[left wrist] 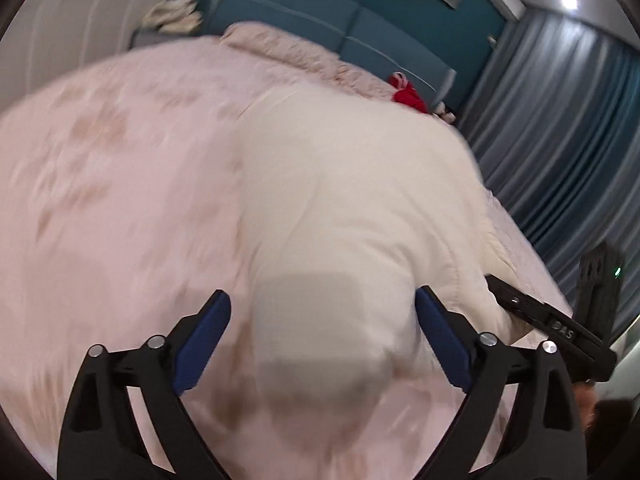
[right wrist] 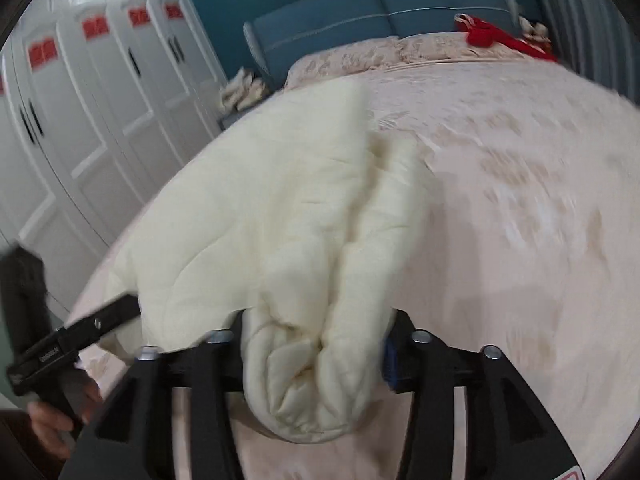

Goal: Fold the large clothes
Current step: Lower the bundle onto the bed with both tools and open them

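Note:
A large cream quilted garment lies spread on the pink patterned bedcover. My left gripper is open, its blue pads wide apart just above the near end of the garment, and the view is blurred. In the right wrist view my right gripper is shut on a thick bunched fold of the garment at its near edge. The right gripper also shows at the garment's right edge in the left wrist view. At the far left of the right wrist view, a hand holds the left gripper.
A teal headboard and pillows are at the far end of the bed, with a red item on them. White wardrobe doors stand on one side, grey-blue curtains on the other. Pale clothes are piled beside the headboard.

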{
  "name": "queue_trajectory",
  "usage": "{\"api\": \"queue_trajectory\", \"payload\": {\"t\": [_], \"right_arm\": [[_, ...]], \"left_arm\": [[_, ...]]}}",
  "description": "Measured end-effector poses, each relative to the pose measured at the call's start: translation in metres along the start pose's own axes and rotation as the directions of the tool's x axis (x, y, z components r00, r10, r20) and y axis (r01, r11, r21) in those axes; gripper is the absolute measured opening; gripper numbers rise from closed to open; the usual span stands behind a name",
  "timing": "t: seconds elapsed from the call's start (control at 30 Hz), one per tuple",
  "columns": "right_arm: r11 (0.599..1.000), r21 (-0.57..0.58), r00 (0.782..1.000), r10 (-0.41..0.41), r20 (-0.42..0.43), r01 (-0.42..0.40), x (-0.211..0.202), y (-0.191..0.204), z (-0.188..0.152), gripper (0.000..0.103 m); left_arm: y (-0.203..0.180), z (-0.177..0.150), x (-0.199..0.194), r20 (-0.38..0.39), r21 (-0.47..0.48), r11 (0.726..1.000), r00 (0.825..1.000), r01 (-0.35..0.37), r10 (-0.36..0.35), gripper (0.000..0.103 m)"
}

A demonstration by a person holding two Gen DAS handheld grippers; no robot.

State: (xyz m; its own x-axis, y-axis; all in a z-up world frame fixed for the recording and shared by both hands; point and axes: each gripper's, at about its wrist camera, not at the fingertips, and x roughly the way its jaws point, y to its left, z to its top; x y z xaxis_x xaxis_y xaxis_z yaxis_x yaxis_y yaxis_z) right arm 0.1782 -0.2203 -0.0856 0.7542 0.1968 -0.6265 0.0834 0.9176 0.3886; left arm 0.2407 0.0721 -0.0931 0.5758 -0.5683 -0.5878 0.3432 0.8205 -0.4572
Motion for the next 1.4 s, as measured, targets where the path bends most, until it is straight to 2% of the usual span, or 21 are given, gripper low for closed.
{"api": "queue_trajectory", "payload": {"t": [0.07, 0.17, 0.23, 0.27, 0.3, 0.4, 0.47, 0.57, 0.67, 0.8, 0.87, 0.93, 1.0, 1.17, 1.4], "right_arm": [[0.999, 0.033, 1.000, 0.024, -0.007, -0.023, -0.020, -0.011, -0.010, 0.067], [0.991, 0.123, 0.998, 0.060, -0.022, -0.056, -0.048, -0.034, -0.019, 0.067], [0.986, 0.165, 0.999, 0.025, -0.042, -0.018, -0.061, -0.039, -0.016, 0.067], [0.988, 0.152, 0.999, -0.005, -0.044, 0.012, -0.068, -0.034, -0.010, 0.060], [0.992, 0.120, 0.998, -0.033, -0.049, 0.038, -0.071, -0.023, -0.002, 0.043], [0.997, 0.031, 0.997, -0.064, -0.043, 0.065, -0.072, 0.010, 0.017, 0.022], [0.997, -0.018, 0.996, -0.079, -0.047, 0.078, -0.067, 0.030, 0.024, 0.015], [0.990, -0.068, 0.990, -0.125, -0.072, 0.120, -0.050, 0.046, 0.030, 0.009], [0.979, -0.097, 0.980, -0.187, -0.069, 0.180, -0.045, 0.053, 0.032, 0.008], [0.977, -0.136, 0.985, -0.172, -0.030, 0.167, -0.053, 0.068, 0.042, 0.007], [0.962, -0.200, 0.980, -0.198, -0.033, 0.187, -0.045, 0.080, 0.043, 0.007], [0.941, -0.244, 0.965, -0.255, -0.056, 0.234, -0.030, 0.082, 0.041, 0.006], [0.938, -0.229, 0.952, -0.290, -0.102, 0.261, -0.010, 0.072, 0.039, 0.000], [0.940, -0.173, 0.928, -0.324, -0.181, 0.295, 0.016, 0.050, 0.031, 0.000], [0.940, -0.147, 0.914, -0.335, -0.229, 0.308, 0.043, 0.034, 0.021, 0.000]], "left_arm": [[0.012, -0.012, -0.024, -0.012, -0.060, 0.998, 1.000, 0.002, -0.002, 0.093], [0.021, -0.008, -0.049, -0.030, -0.093, 0.994, 0.998, -0.049, 0.047, 0.093], [0.015, 0.005, -0.063, -0.030, -0.082, 0.990, 0.994, -0.112, 0.110, 0.092], [0.008, 0.012, -0.070, -0.011, -0.066, 0.990, 0.992, -0.128, 0.128, 0.092], [-0.005, 0.022, -0.076, 0.017, -0.040, 0.987, 0.987, -0.156, 0.157, 0.092], [-0.058, 0.047, -0.080, 0.091, 0.101, 0.971, 0.974, -0.218, 0.210, 0.092], [-0.094, 0.055, -0.067, 0.097, 0.193, 0.941, 0.960, -0.278, 0.264, 0.092], [-0.118, 0.056, -0.040, 0.074, 0.242, 0.900, 0.931, -0.364, 0.356, 0.092], [-0.114, 0.060, -0.013, 0.005, 0.198, 0.895, 0.914, -0.399, 0.406, 0.092], [-0.109, 0.051, -0.001, -0.038, 0.169, 0.877, 0.886, -0.451, 0.463, 0.091], [-0.103, 0.045, 0.003, -0.067, 0.154, 0.879, 0.883, -0.452, 0.465, 0.091], [-0.098, 0.043, 0.008, -0.093, 0.138, 0.883, 0.882, -0.448, 0.462, 0.091], [-0.095, 0.041, 0.011, -0.114, 0.125, 0.888, 0.883, -0.442, 0.455, 0.092], [-0.094, 0.035, 0.023, -0.154, 0.129, 0.895, 0.883, -0.427, 0.444, 0.093], [-0.101, 0.025, 0.037, -0.146, 0.180, 0.870, 0.862, -0.459, 0.485, 0.095]]}}
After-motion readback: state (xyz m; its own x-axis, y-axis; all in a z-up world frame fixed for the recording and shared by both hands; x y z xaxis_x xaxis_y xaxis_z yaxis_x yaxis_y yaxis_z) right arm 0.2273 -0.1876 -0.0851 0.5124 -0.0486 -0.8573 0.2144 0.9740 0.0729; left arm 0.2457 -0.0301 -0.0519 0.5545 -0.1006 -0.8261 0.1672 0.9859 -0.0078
